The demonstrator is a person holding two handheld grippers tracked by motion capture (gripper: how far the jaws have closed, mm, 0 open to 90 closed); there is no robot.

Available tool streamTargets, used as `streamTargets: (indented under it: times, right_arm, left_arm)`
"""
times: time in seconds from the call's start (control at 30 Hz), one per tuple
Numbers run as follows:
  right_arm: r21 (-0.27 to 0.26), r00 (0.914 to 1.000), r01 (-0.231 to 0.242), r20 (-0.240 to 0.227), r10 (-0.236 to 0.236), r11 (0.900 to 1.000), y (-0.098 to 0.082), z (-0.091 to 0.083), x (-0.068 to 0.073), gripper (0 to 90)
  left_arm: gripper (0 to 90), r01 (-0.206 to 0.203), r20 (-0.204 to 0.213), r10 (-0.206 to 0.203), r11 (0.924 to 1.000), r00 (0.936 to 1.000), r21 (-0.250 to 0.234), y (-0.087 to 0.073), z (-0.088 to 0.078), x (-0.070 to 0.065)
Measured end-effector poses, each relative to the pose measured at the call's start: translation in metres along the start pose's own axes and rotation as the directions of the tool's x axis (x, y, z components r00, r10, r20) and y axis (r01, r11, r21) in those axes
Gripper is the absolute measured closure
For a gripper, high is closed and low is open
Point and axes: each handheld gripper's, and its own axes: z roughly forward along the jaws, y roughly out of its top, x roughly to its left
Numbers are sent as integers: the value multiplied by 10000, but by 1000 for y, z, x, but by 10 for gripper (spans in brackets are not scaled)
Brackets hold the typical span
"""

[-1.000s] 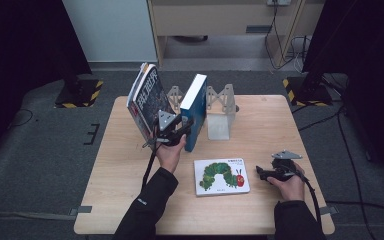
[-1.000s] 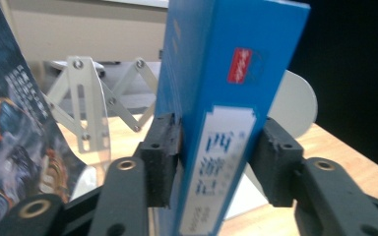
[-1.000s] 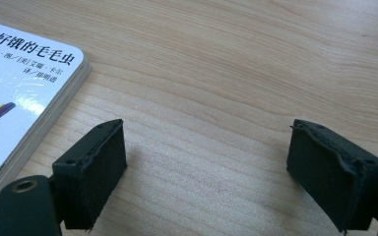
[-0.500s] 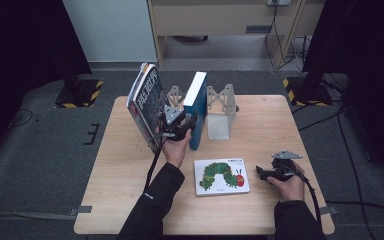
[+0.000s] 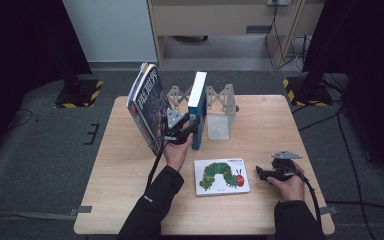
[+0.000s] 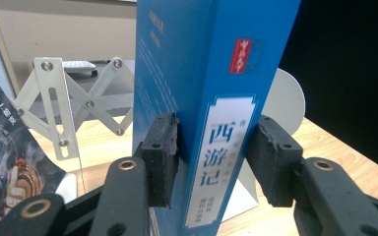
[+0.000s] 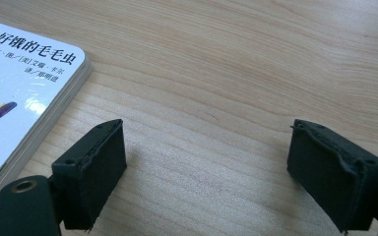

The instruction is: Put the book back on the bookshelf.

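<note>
My left claw (image 6: 211,157) pinches the blue book (image 6: 211,98) by its spine, one pad on each cover, low down; I hold it there because a grip near the bottom edge lets me keep the book upright as I work it into the rack; the book stands on end in the white folding rack (image 5: 220,107) at the far middle of the surface (image 5: 290,130), its spine towards me, with the rack's flat end plate just beside it on the right; I judge the book is nearly seated and that my grip is what keeps it from tipping; to its left a large dark-covered book (image 5: 147,107) leans tilted, apart from the blue one, so there is a gap between them that a loose book could fall into.

My right claw (image 7: 206,162) is spread wide with only bare wood between the pads; it rests low on the near right of the surface, just beside the caterpillar picture book (image 5: 222,176), which lies flat, cover up; I take it that this hand waits there because that book is next for the rack, and lying flat it will need lifting at an edge.
</note>
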Motion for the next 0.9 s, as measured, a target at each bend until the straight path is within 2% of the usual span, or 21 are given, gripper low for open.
streamTargets:
  times: [0.07,0.2,0.6,0.73,0.9]
  right_arm:
    - [4,10000,0,-2,0,10000,0,0,0,148]
    - [6,10000,-1,0,1,10000,0,0,0,148]
    - [35,10000,41,-39,-41,10000,1,0,-1,147]
    - [18,10000,-2,-20,2,10000,0,0,0,147]
    - [19,10000,3,-28,-2,10000,0,0,0,147]
  left_arm:
    - [551,102,11,-102,9999,9999,50,1,0,0]
    - [553,-44,-113,46,9997,9999,235,5,3,-3]
    - [545,149,-183,-145,9997,9997,187,8,17,-9]
    - [533,-32,-122,32,10000,9999,49,6,19,-12]
    - [549,5,142,-7,9999,9999,164,1,13,-10]
